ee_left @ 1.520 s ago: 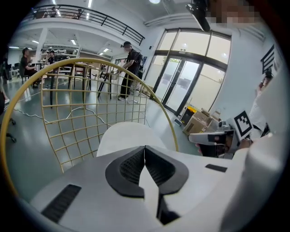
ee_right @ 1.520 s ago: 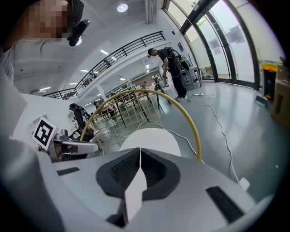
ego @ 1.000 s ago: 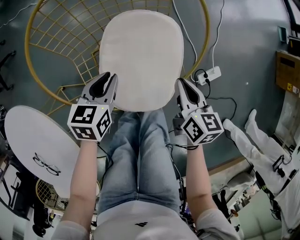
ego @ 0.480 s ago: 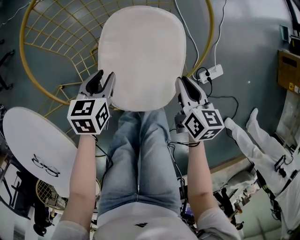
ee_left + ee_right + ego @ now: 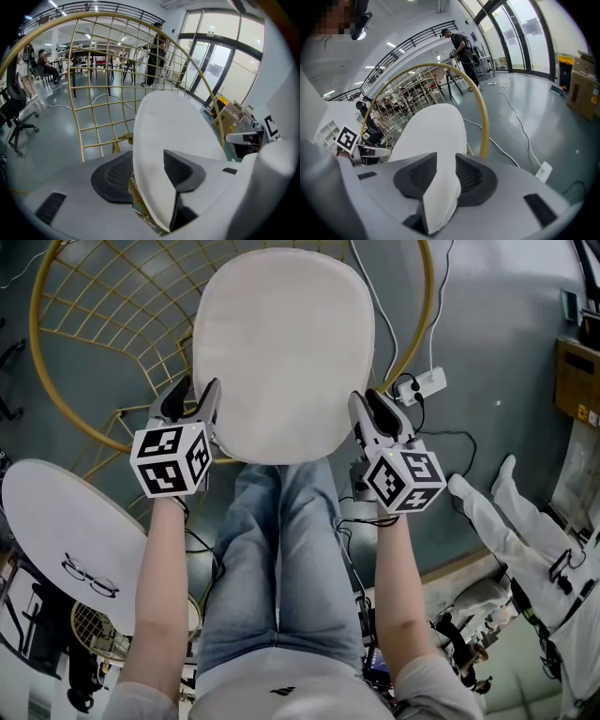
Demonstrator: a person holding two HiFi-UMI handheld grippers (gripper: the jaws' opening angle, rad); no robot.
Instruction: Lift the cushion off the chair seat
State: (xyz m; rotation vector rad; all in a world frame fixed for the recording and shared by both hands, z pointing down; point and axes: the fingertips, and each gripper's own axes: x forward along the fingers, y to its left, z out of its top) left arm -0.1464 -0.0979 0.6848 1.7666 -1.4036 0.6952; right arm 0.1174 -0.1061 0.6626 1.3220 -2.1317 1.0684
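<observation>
White cushion [image 5: 281, 352] resting on seat of gold wire chair [image 5: 112, 334]. Left gripper [image 5: 192, 392] at cushion's left rim, right gripper [image 5: 372, 407] at its right rim. Jaws of both opening, cushion edge between the pads but not clamped.

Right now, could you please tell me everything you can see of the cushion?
The cushion is an off-white, rounded-oblong pad of plain fabric, fairly thin with soft edges, lying on the gold wire chair. Its near left edge sits between the opening jaws of the left gripper, its near right edge between those of the right gripper.
</observation>
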